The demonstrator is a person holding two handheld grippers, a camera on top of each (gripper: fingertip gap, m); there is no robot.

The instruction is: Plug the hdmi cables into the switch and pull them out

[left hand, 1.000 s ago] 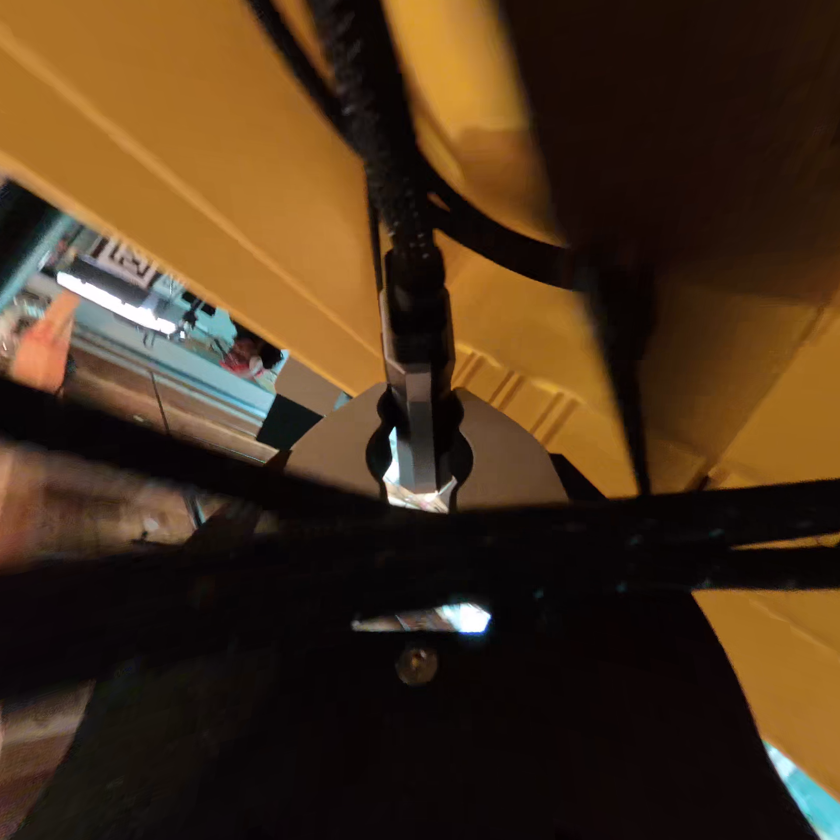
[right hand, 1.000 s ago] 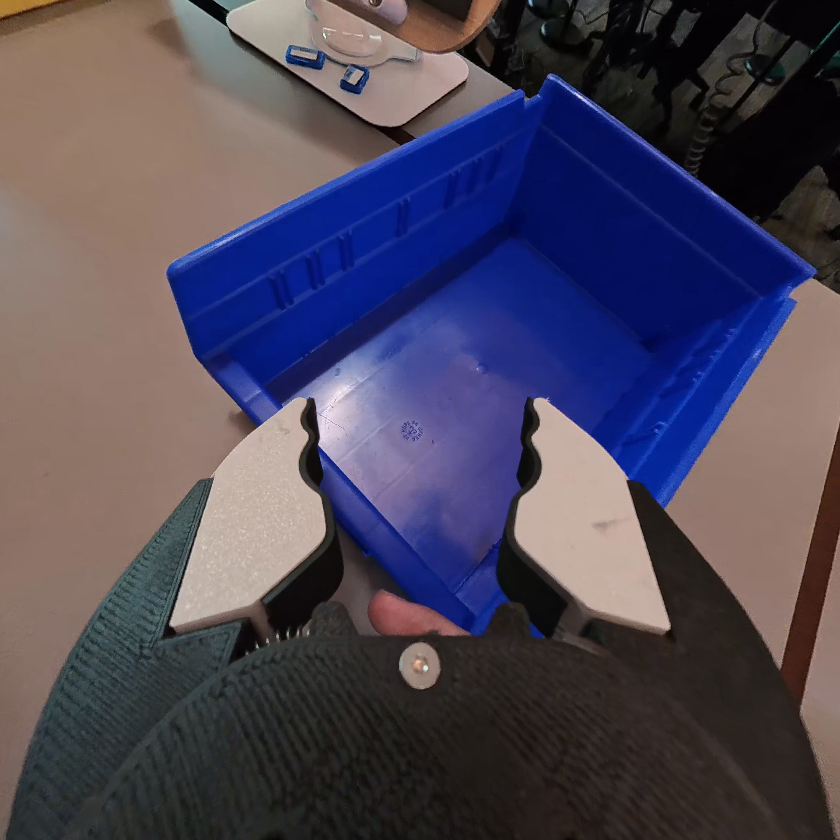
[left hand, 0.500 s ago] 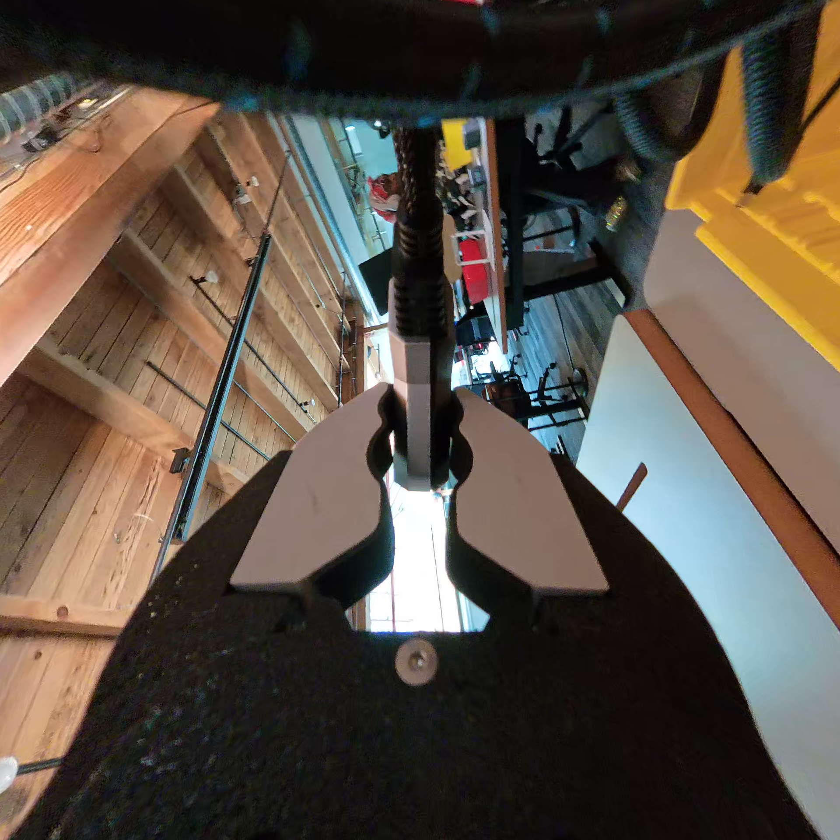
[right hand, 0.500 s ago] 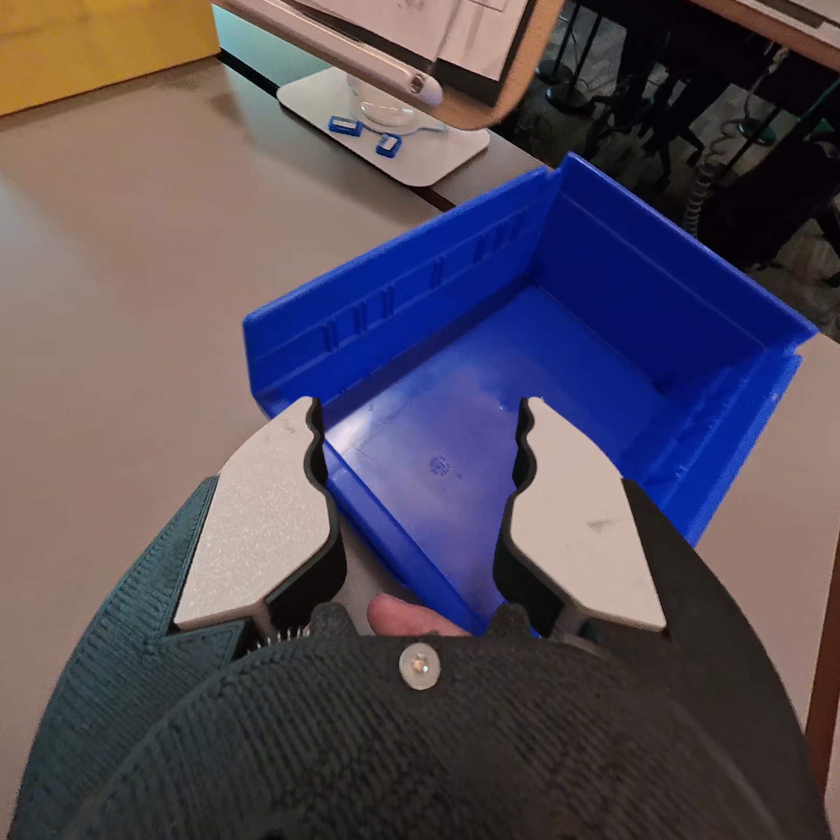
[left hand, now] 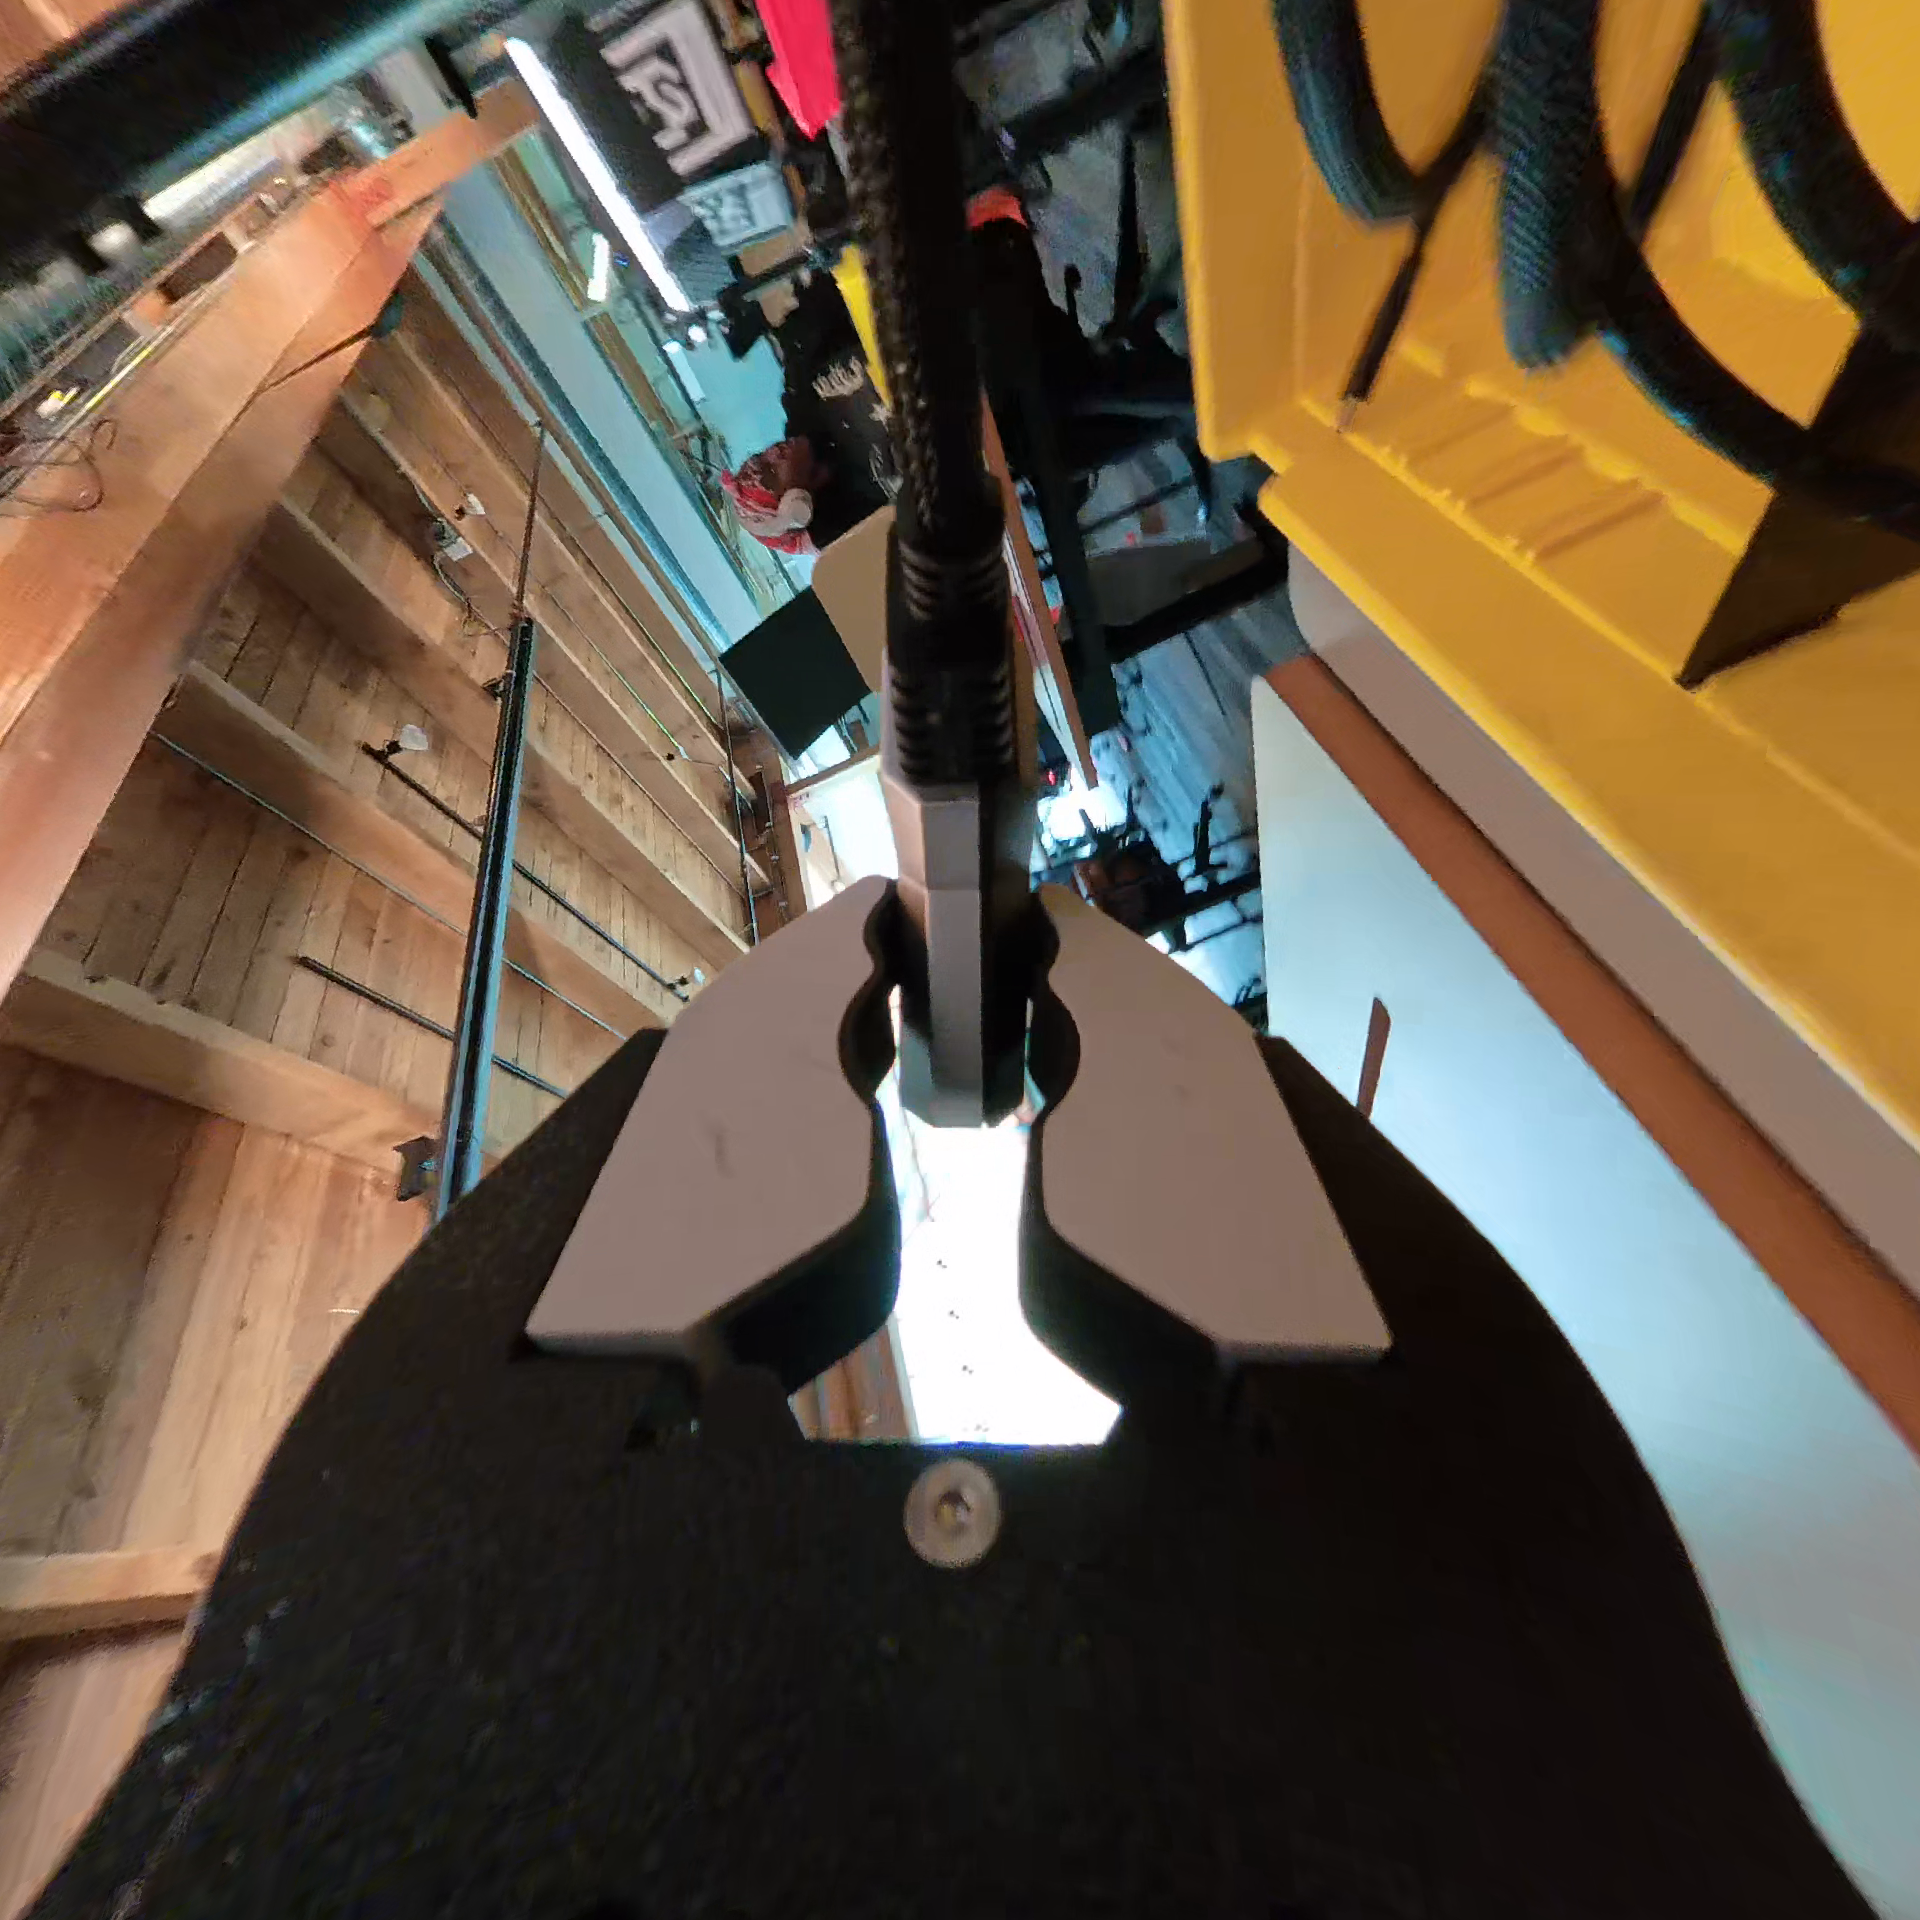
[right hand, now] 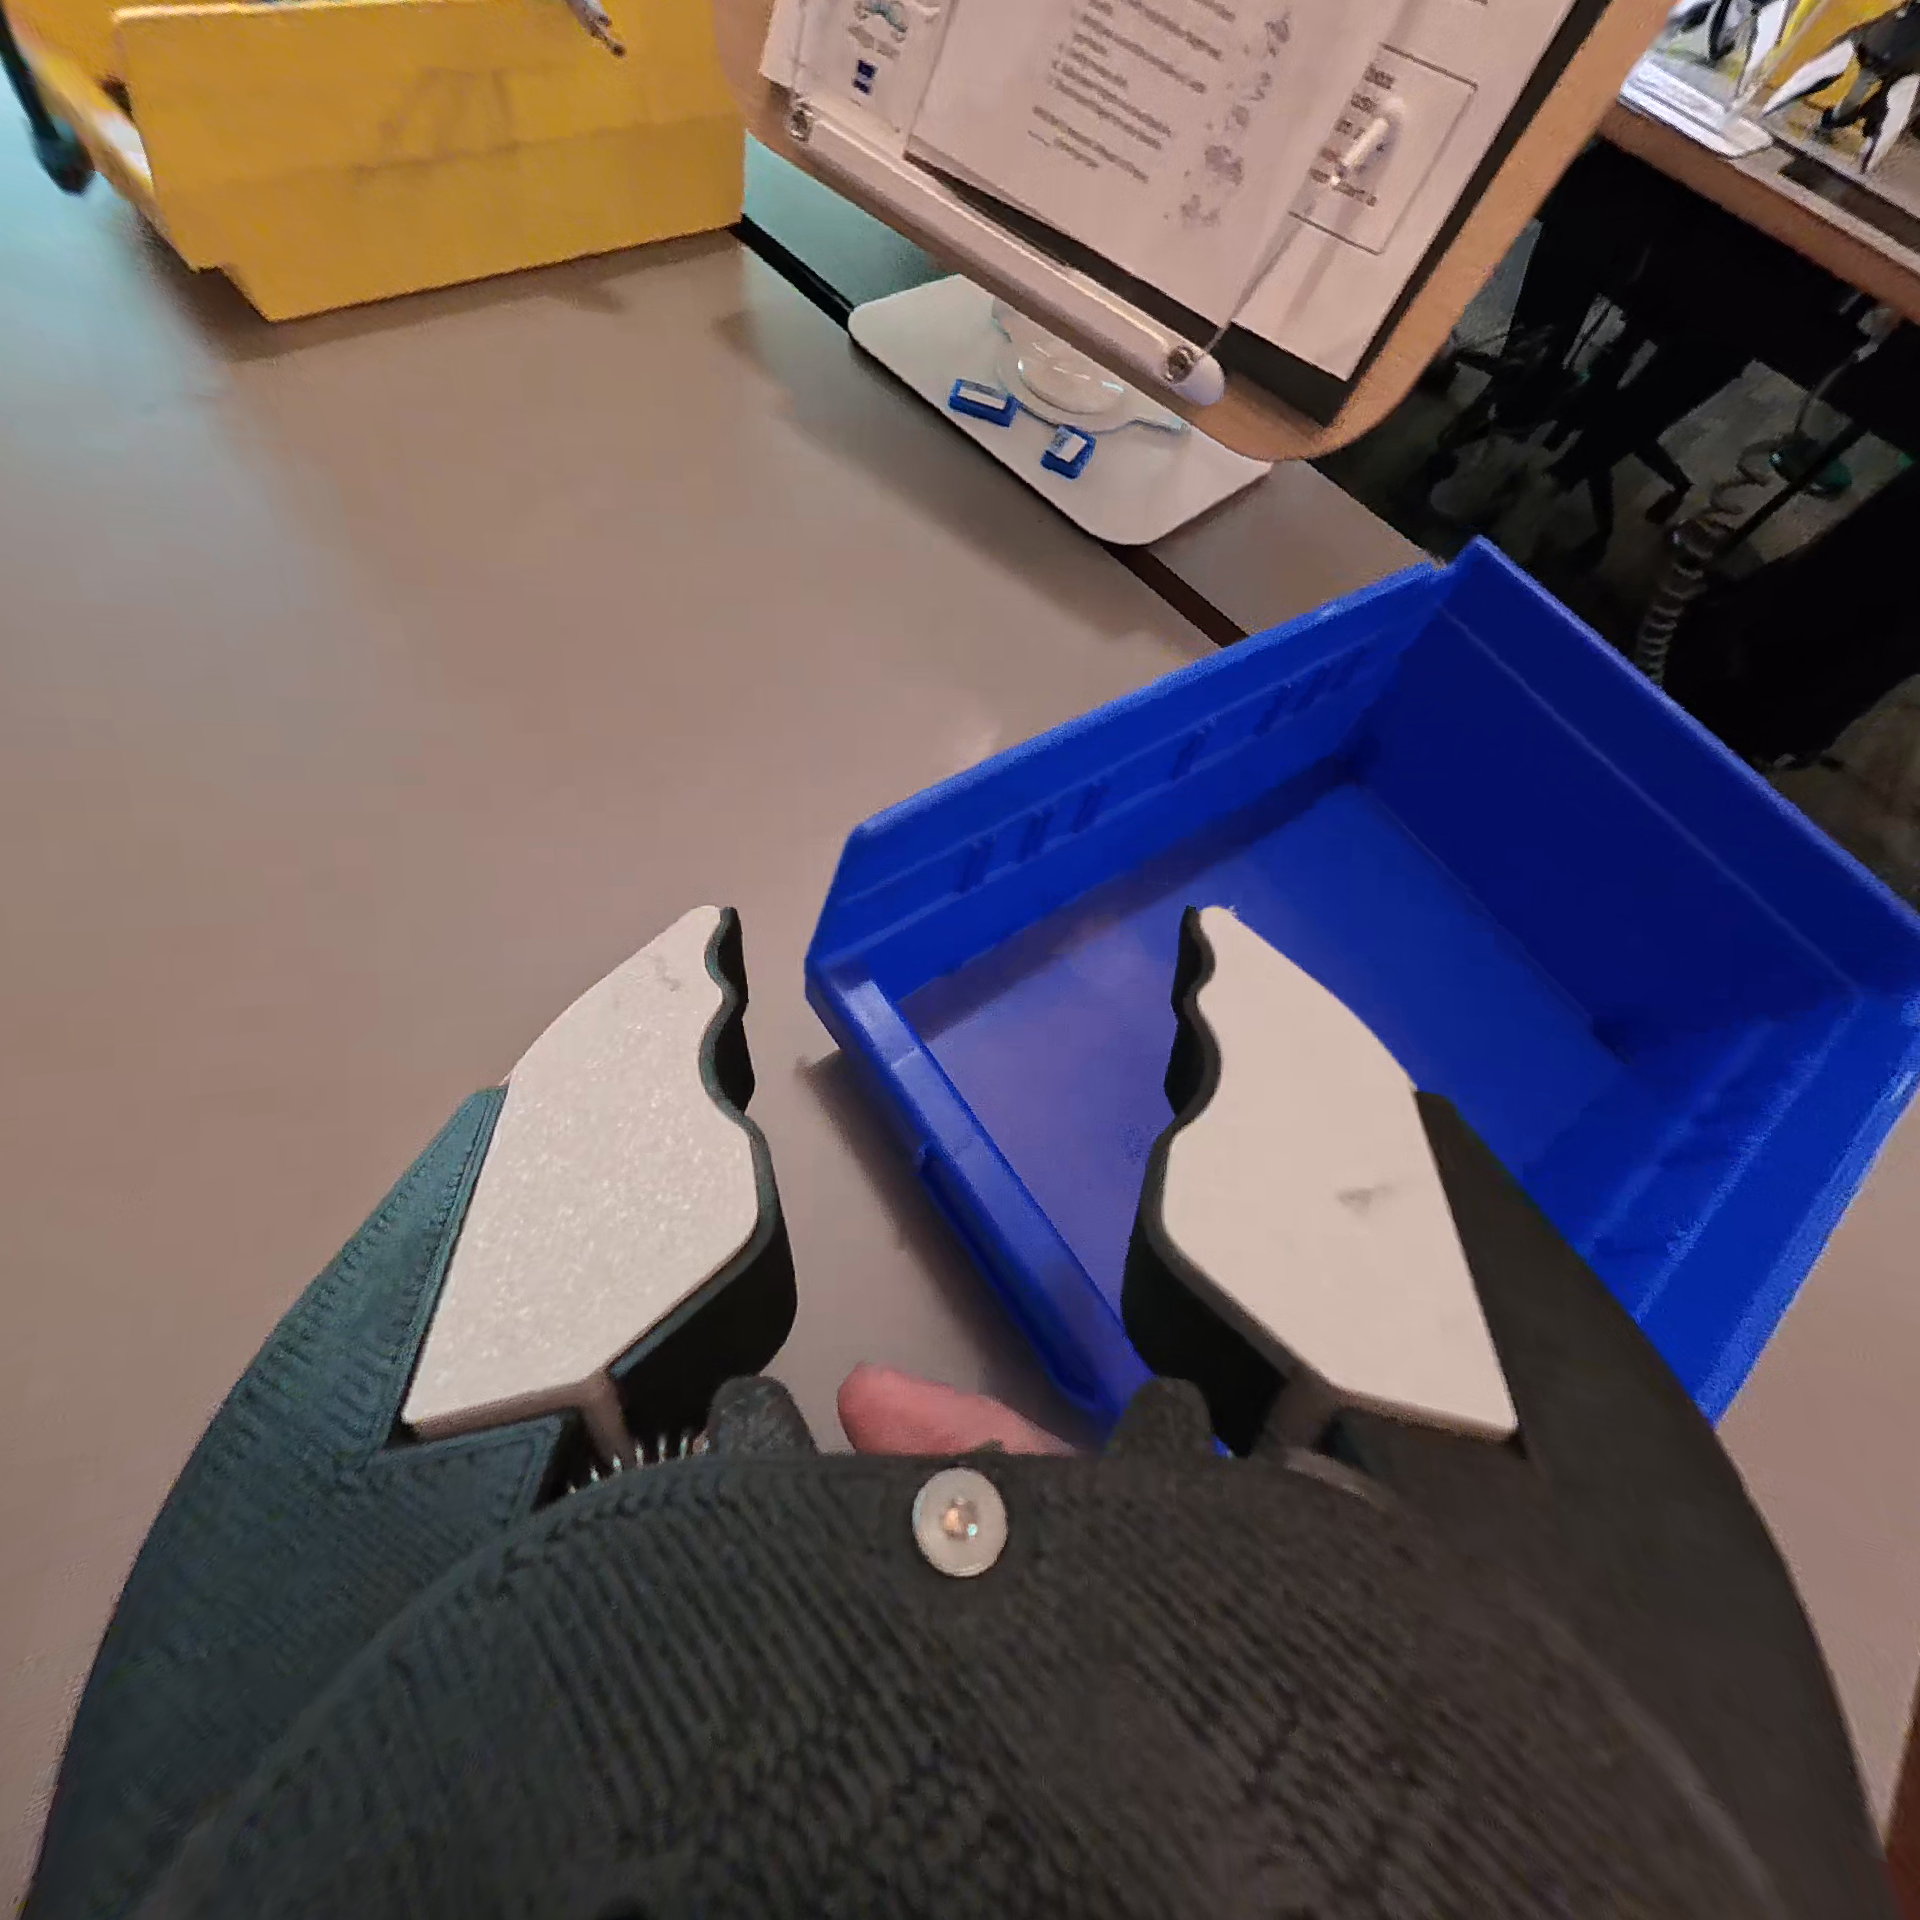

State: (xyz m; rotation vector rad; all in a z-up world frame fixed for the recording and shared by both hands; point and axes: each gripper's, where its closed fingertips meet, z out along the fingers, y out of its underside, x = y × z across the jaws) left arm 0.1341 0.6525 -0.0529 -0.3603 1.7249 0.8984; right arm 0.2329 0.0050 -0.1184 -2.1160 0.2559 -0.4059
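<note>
My left gripper (left hand: 961, 935) is shut on the grey plug of an HDMI cable (left hand: 951, 956). Its black braided cord (left hand: 914, 312) runs straight out from the fingertips. The left view is rolled on its side. More black cables (left hand: 1558, 260) lie coiled in a yellow bin (left hand: 1558, 582) at the upper right. My right gripper (right hand: 961, 935) is open and empty above the grey table (right hand: 416, 675), at the near left corner of an empty blue bin (right hand: 1558, 883). No switch shows in either view.
A yellow bin (right hand: 416, 156) stands at the far left of the table in the right wrist view. A tilted paper holder (right hand: 1143, 156) on a white base (right hand: 1091, 457) stands behind the blue bin. The table edge (left hand: 1507, 987) shows in the left wrist view. A fingertip (right hand: 914, 1413) shows between the right fingers.
My left gripper has lifted the plug out of the yellow bin and rolled, so the room now shows behind it. My right gripper has drawn back and left from over the blue bin.
</note>
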